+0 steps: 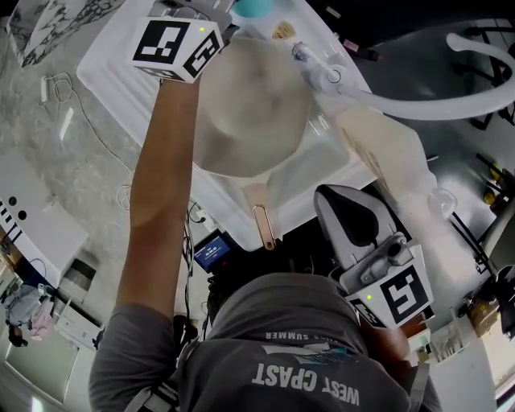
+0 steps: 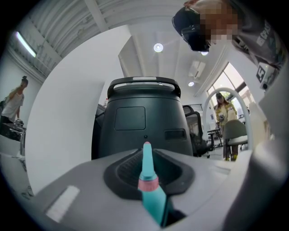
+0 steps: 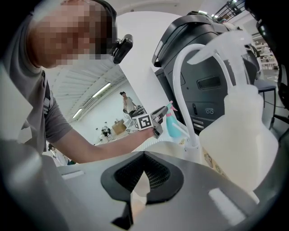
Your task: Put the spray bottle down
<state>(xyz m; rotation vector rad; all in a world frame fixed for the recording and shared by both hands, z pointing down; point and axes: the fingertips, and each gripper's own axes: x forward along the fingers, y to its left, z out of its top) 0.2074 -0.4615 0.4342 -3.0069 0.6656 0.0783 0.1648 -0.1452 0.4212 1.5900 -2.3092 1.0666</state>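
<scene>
In the left gripper view a teal spray bottle (image 2: 153, 194) with a pink ring stands between the jaws of my left gripper (image 2: 146, 158), which is shut on it, nozzle pointing away. The head view has that gripper (image 1: 229, 14) at the top, past an outstretched arm, with a bit of the teal bottle (image 1: 257, 8) beside it over the white sink (image 1: 121, 88). From the right gripper view, the bottle (image 3: 174, 124) hangs above the sink's far side. My right gripper (image 1: 334, 201) is low at the near right, its jaws (image 3: 142, 173) closed, with nothing visibly held.
A pale frying pan (image 1: 253, 109) lies in the sink, handle (image 1: 263, 225) toward me. A white curved hose (image 1: 418, 100) and a big translucent jug (image 3: 239, 131) stand at the right. A large dark machine (image 2: 142, 122) rises behind the sink. Cables lie on the marble counter (image 1: 56, 121) at left.
</scene>
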